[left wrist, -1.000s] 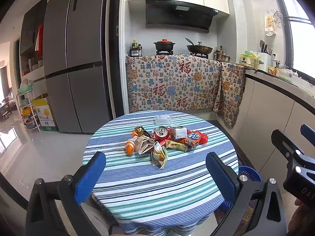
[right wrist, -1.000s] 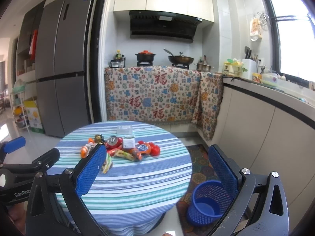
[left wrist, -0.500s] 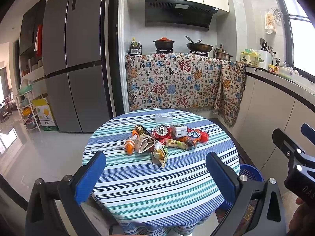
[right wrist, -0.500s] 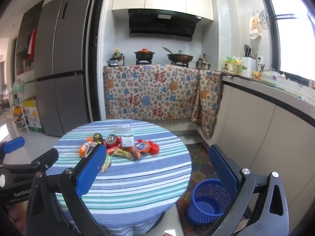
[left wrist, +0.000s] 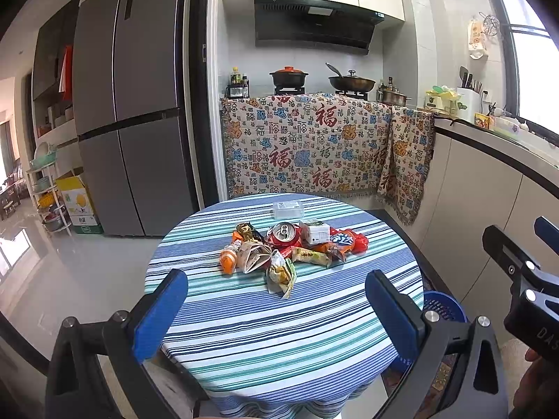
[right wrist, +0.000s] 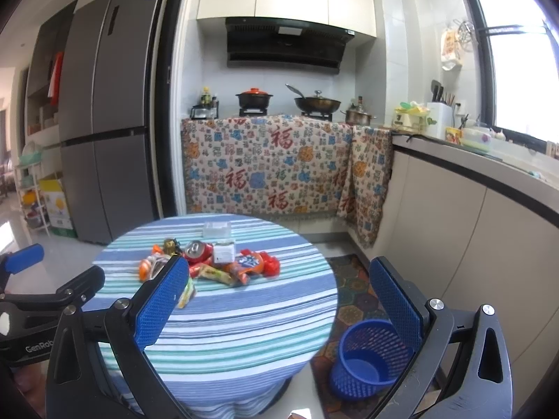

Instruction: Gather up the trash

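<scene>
Left black gripper with blue pads (left wrist: pixel 276 307) hangs wide apart, empty, short of the round table with blue-and-green striped cloth (left wrist: pixel 279 331). The heap of crumpled snack wrappers, a crushed red can and a small white carton (left wrist: pixel 291 248) sits at the table's centre, a clear plastic box (left wrist: pixel 288 209) at its 12 o'clock. Right black gripper with blue pads (right wrist: pixel 279 300) is also spread, empty, over the table's 5 o'clock edge, with the blue plastic mesh waste basket (right wrist: pixel 370 359) on the floor at the table's 4 o'clock.
</scene>
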`<state>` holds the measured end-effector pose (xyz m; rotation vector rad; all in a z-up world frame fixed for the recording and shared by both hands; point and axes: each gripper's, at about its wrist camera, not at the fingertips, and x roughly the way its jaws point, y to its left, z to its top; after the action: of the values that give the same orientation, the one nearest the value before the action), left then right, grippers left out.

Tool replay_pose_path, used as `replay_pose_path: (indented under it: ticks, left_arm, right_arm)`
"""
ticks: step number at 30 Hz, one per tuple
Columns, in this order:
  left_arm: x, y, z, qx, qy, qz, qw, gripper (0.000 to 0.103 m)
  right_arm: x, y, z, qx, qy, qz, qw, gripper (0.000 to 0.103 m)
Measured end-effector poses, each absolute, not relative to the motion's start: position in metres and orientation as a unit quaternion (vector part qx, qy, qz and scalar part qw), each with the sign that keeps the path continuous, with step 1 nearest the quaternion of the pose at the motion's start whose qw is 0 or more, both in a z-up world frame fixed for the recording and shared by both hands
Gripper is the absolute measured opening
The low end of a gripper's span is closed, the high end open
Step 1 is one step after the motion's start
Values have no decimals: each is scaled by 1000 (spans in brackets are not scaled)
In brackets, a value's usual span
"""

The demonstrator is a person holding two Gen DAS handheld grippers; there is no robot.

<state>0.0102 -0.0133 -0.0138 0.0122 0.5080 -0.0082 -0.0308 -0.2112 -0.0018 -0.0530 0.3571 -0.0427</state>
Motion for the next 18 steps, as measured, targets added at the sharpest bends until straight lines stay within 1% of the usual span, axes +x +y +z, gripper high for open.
replay_pose_path:
  ticks: [18]
  left_arm:
    - [15,-16,-14,6,259,-6,966,103]
  right_arm:
    - [-26,-212,-2,-24,184,-20,982,103]
